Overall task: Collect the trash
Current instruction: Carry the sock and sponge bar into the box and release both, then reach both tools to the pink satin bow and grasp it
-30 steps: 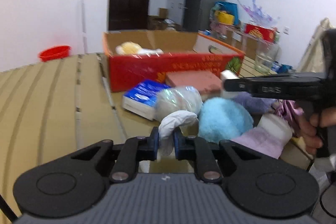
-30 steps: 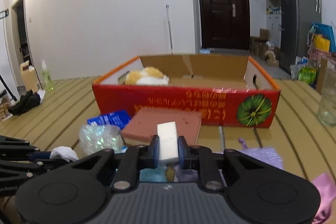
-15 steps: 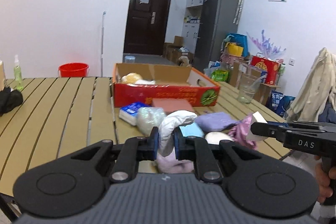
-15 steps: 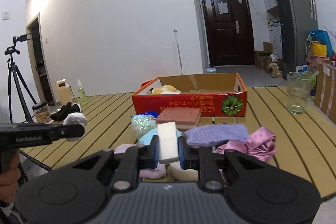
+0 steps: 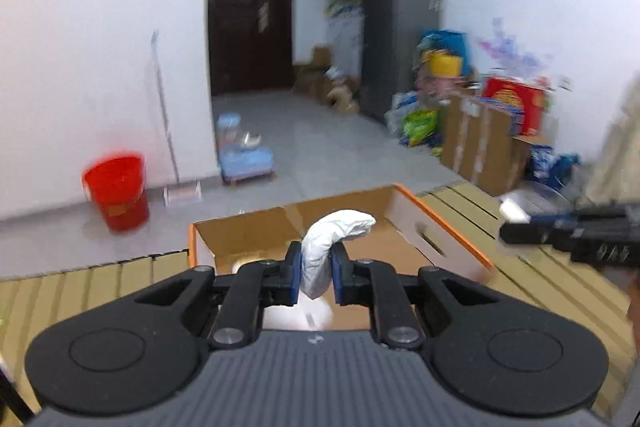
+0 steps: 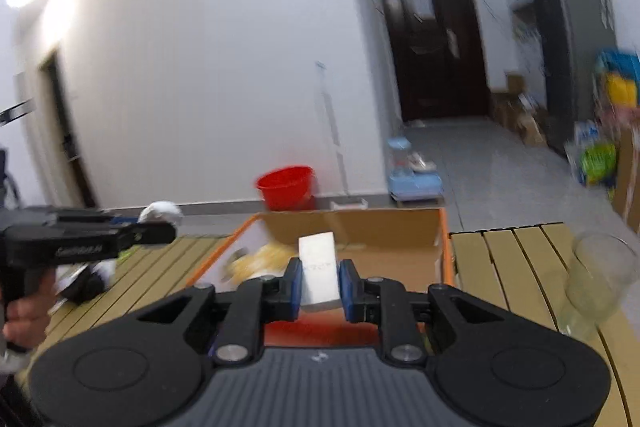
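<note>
My left gripper [image 5: 317, 269] is shut on a crumpled white wad of tissue [image 5: 328, 247] and holds it over the near edge of the open red cardboard box [image 5: 440, 227]. My right gripper [image 6: 319, 281] is shut on a flat white rectangular block [image 6: 319, 269] and holds it over the same box [image 6: 446, 247]. A yellow and white item [image 6: 256, 261] lies inside the box. The right gripper shows at the right of the left wrist view [image 5: 576, 233], and the left gripper at the left of the right wrist view [image 6: 84, 235].
The box stands on a slatted wooden table [image 6: 520, 255]. A clear glass cup [image 6: 600, 275] stands on the table right of the box. A red bucket [image 5: 118, 193] and a mop stand on the floor by the wall beyond the table.
Both grippers have moved forward from the pile of items to above the cardboard box, each still holding its item. The pile has dropped out of view.
</note>
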Action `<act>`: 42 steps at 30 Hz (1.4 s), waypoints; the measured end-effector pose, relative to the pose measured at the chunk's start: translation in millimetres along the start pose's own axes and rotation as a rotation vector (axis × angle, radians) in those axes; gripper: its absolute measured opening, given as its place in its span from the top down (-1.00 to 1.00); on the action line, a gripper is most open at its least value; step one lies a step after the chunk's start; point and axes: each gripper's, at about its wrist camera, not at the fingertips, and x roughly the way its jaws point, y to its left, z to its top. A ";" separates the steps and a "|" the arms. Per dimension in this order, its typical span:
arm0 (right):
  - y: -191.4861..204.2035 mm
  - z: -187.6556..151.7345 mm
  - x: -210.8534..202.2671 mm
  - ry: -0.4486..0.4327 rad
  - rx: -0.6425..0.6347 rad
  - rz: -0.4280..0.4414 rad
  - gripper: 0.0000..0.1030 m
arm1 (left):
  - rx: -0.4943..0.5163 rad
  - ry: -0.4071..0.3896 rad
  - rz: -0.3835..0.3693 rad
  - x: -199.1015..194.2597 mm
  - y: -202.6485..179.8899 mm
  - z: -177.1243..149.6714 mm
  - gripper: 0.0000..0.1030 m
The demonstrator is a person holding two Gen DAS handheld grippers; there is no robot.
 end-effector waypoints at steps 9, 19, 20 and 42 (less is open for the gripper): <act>-67.9 45.9 219.1 0.250 -0.035 -0.259 0.47 | -0.084 0.258 0.159 189.6 47.1 18.7 0.12; -69.6 48.2 215.7 0.197 -0.013 -0.239 -0.21 | -0.096 0.230 0.214 162.9 54.7 27.8 -0.29; -68.2 52.3 207.0 0.193 -0.008 -0.235 -0.22 | -0.090 0.226 0.211 152.9 52.5 30.2 -0.29; 50.9 -29.8 -187.4 -0.114 -0.177 -0.038 -0.76 | -0.070 -0.270 0.178 -268.4 -73.0 -107.3 -0.99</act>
